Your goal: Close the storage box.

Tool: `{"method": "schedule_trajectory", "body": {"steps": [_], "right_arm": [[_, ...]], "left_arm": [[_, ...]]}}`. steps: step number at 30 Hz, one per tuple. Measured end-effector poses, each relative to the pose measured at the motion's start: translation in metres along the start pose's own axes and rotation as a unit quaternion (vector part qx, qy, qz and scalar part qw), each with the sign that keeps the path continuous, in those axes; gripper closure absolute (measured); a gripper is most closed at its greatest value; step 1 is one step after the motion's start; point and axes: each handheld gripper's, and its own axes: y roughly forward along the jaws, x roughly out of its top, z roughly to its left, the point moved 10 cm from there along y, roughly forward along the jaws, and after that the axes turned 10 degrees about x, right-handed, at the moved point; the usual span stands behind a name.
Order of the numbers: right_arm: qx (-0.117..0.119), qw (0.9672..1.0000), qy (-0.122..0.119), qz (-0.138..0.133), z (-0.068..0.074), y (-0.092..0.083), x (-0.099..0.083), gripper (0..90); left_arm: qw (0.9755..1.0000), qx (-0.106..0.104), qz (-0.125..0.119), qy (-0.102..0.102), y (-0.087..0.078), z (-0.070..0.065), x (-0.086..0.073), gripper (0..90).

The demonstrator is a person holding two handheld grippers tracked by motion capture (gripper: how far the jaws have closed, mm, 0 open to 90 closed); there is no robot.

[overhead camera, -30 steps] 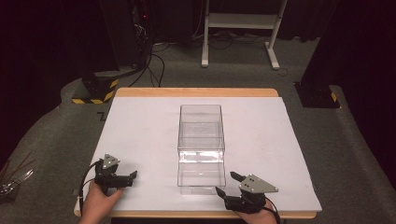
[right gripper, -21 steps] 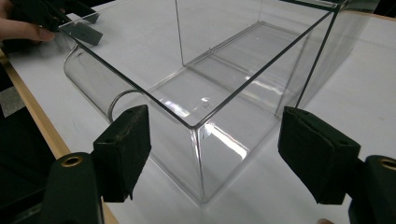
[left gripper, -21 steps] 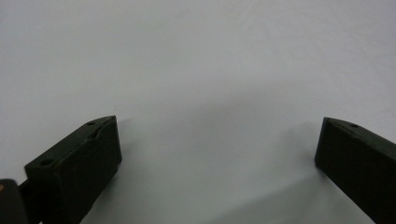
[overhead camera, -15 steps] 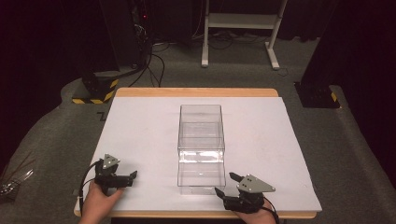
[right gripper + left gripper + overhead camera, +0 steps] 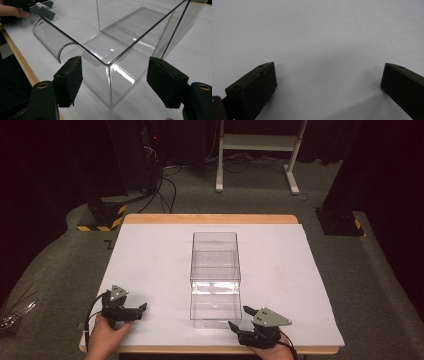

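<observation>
A tall clear plastic box stands upright in the middle of the white table top. In the right gripper view its near corner rises between and just beyond my right jaws, and a curved clear lip sticks out from its left face. My right gripper rests by the box's near right corner. Its jaws have just been closing, and the pads touch nothing. My left gripper lies at the near left, open wide over bare table.
The table's wooden front edge runs right under both hands. Grey carpet surrounds the table. Black stands and cables and a white frame are beyond its far side. The other hand and its gripper lie past the box.
</observation>
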Motion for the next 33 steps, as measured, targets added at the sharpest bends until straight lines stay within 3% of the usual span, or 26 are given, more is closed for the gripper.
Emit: {"method": "schedule_trajectory", "body": {"steps": [13,33], "right_arm": [[-0.005,1.0,-0.001,-0.004,0.0004,0.002,0.0027,35.2],[-0.018,0.9998,0.01,-0.006,-0.0028,0.0103,0.0075,31.4]], "left_arm": [[1.0,-0.001,0.0,-0.002,0.0,-0.0003,0.0,0.5],[1.0,-0.001,0.001,-0.001,0.0001,-0.0001,0.0,0.5]]}}
